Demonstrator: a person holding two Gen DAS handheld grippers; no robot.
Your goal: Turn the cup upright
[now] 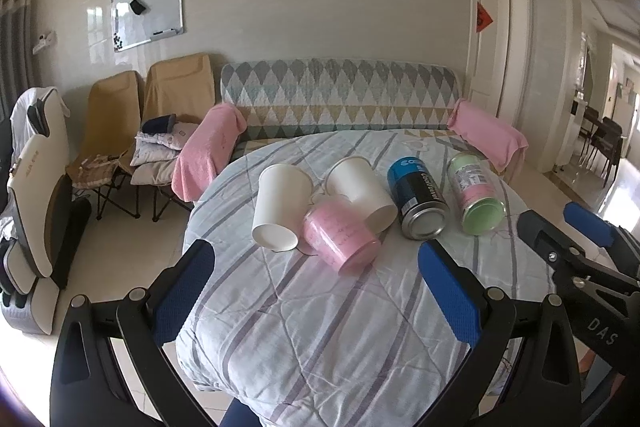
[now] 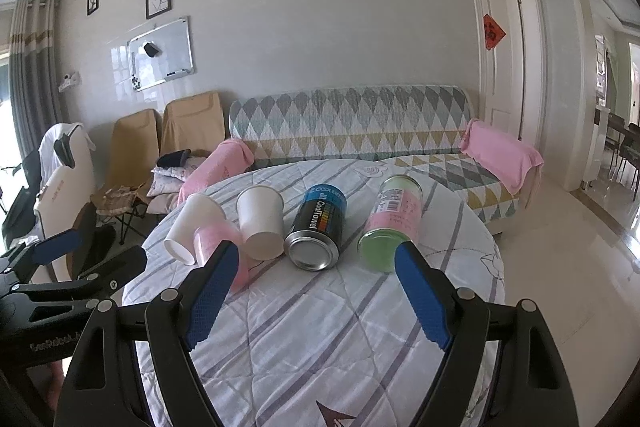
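Note:
Five containers lie on their sides on the round table (image 1: 320, 327), bases toward me. From the left: a white paper cup (image 1: 280, 207) (image 2: 192, 227), a pink cup (image 1: 340, 239) (image 2: 218, 247) in front, a second white paper cup (image 1: 362, 193) (image 2: 260, 221), a black and blue can (image 1: 418, 203) (image 2: 318, 227), and a green and pink can (image 1: 476, 193) (image 2: 394, 223). My left gripper (image 1: 316, 267) is open and empty, short of the pink cup. My right gripper (image 2: 316, 269) is open and empty, short of the black can; it also shows in the left wrist view (image 1: 560, 227).
The table has a striped quilted cover. Behind it stands a sofa (image 1: 340, 99) with pink towels (image 1: 208, 151) on its arms. Folding chairs (image 1: 116, 131) with folded laundry and a white chair (image 1: 36, 195) stand at the left. An open doorway (image 1: 600, 115) is at the right.

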